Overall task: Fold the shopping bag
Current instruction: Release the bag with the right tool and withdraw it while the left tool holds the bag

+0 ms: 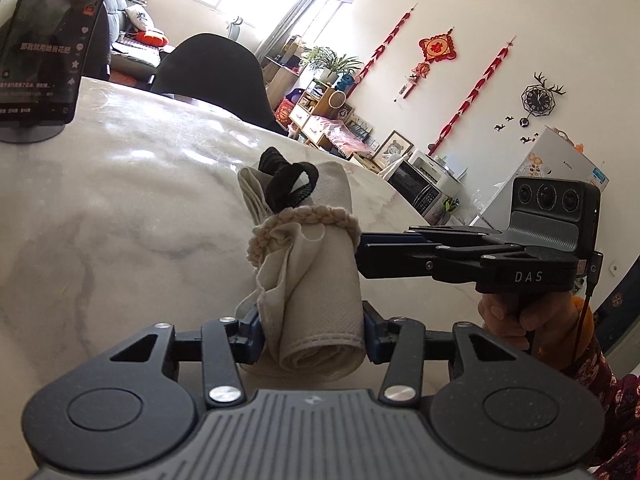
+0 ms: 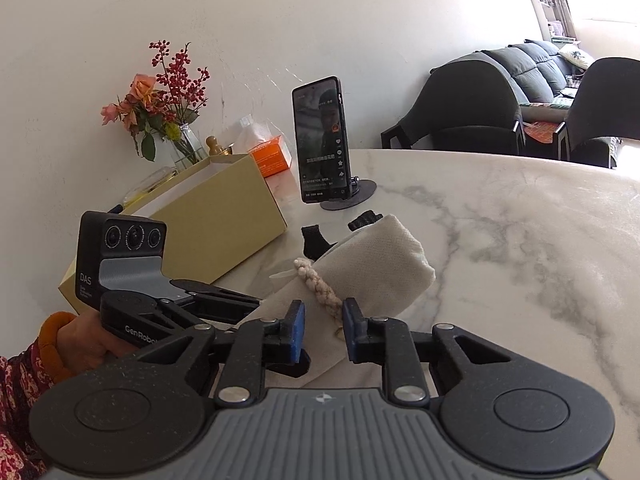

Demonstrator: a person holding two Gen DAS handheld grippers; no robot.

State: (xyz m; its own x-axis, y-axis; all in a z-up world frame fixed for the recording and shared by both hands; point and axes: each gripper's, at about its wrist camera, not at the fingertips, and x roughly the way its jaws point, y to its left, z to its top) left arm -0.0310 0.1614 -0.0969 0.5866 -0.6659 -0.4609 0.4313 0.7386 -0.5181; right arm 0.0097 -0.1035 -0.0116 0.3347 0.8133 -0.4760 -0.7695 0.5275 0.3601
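- White marble tabletop (image 1: 100, 208) with grey veining: carries everything listed below; its far edge meets dark upholstered chairs (image 2: 472, 112).
- Open tan cardboard box (image 2: 208, 216): stands on the tabletop near the wall, beside a glass vase of orange and red flowers (image 2: 160, 112) and an orange carton (image 2: 272, 158).
- Black smartphone (image 2: 322, 140), screen lit: stands upright on a round dark stand, behind the bag in the right wrist view.
- Rolled cream canvas shopping bag (image 1: 316, 264): lies on the tabletop as a tight roll, the open spiral end facing the left wrist camera. Black webbing handles (image 1: 290, 184) protrude from the far end.
- Braided cream cord (image 1: 308, 220): circles the roll about midway along its length, looser and bunched on one side.
- Left tongs (image 1: 312, 330): blue-padded jaws sit one at each side of the near end of the roll, both pads pressing the fabric, so the roll is gripped. A hand with an orange cuff and a red patterned sleeve holds the handle in the right wrist view.
- Right tongs (image 2: 323, 326): narrowly parted, with the braided cord running into the gap between the blue pads. Whether the pads actually pinch the cord cannot be told. In the left wrist view these tongs reach the roll from the side, at cord level.
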